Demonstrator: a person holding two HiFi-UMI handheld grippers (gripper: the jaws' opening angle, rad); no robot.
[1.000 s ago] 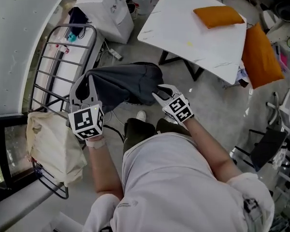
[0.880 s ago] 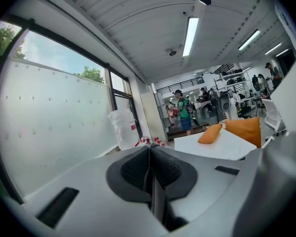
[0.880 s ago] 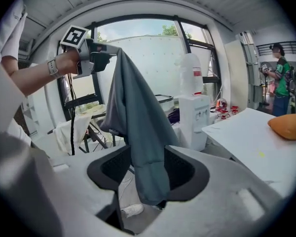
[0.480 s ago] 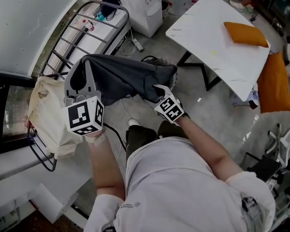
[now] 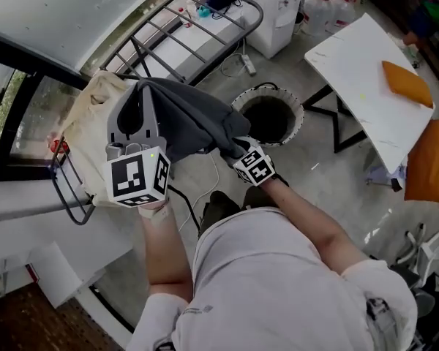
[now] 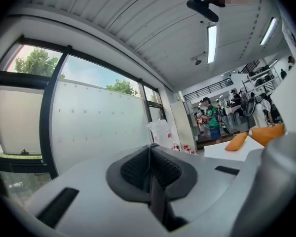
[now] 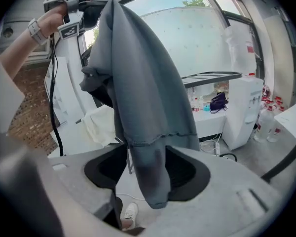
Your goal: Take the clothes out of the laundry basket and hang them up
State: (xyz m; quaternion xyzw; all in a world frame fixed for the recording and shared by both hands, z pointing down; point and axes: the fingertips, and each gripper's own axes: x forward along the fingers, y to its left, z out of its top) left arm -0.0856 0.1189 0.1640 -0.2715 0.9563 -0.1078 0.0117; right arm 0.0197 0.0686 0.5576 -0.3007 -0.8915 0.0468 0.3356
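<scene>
the right tongs (image 7: 147,174) have just been opening and now stand wide, the garment's (image 7: 138,98) hem dangling loose between them. the left tongs (image 5: 134,104) stay clenched on its top, now nearer the rack (image 5: 197,31), beside the basket (image 5: 301,112). with 1 grip left, draping looks next.

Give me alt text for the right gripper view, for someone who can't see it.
A grey garment hangs from the shut left gripper at upper left, and its lower end dangles between the right gripper's jaws, which have just been opening and stand wide apart, not pinching it. Behind are a drying rack and a large window.
</scene>
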